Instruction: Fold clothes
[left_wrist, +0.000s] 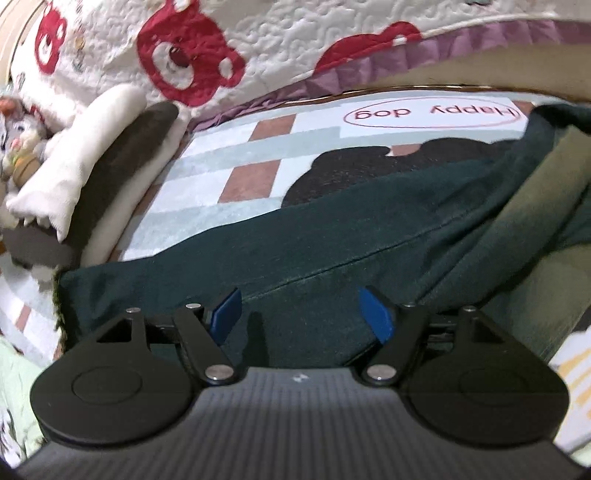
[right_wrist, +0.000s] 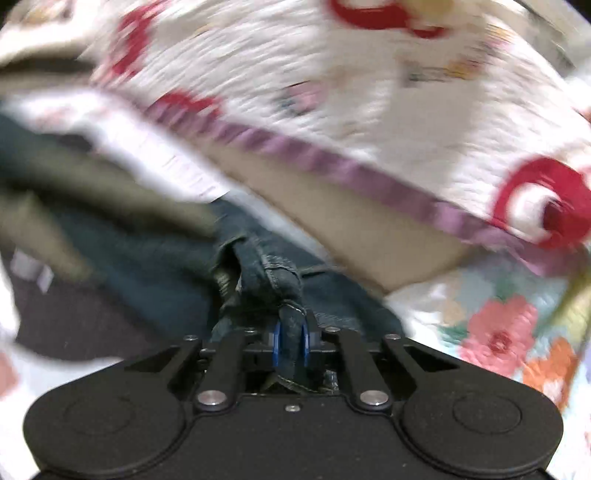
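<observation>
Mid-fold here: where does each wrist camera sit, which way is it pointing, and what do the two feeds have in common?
Left wrist: sits behind the left claw, looking forward and down over the dark green garment on the patterned mat; its blue fingers are spread with nothing between them.
Right wrist: sits behind the right claw, facing a bunched fold of denim pinched between its fingers; the background is motion-blurred.
Shared: the bear-print quilt with its purple trim appears in both.
</observation>
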